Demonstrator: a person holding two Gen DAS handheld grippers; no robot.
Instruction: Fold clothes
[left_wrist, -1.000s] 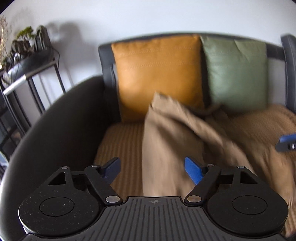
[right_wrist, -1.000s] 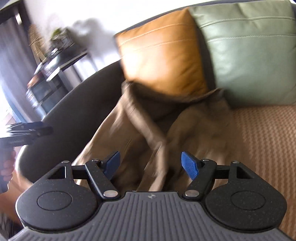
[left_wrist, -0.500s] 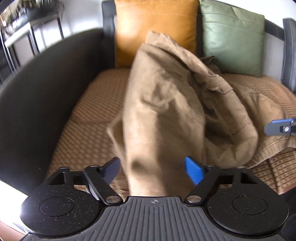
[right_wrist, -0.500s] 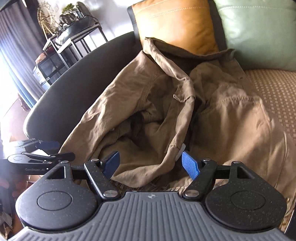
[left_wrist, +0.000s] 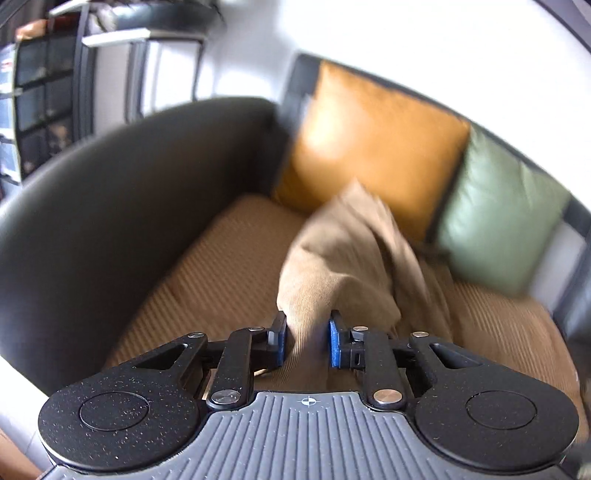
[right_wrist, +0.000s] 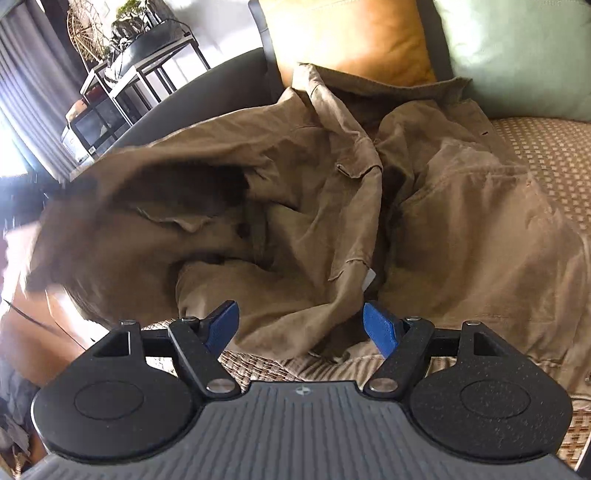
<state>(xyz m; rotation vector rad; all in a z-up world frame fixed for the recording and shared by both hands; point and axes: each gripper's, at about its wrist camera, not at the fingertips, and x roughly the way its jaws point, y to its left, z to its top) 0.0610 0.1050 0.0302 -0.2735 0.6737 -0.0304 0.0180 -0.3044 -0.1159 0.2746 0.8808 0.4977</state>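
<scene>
— Since a second ago, what changed?
— Left gripper (left_wrist: 307, 339) has just been closing; its blue pads now pinch a fold of the brown jacket (right_wrist: 369, 206), lifted off the sofa seat (left_wrist: 221, 280).
— And the right gripper (right_wrist: 301, 326)?
— Jaws spread wide, gripping nothing, above the jacket's near hem.
— Where's the jacket?
— Crumpled across the seat, collar against the orange cushion (right_wrist: 347, 37) at the back edge.

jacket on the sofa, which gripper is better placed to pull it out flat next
Left, probably. The left gripper has just been closing and its pads now pinch a fold of the jacket, so it can pull at once. The right gripper stands open over the near hem, gripping nothing.
</scene>
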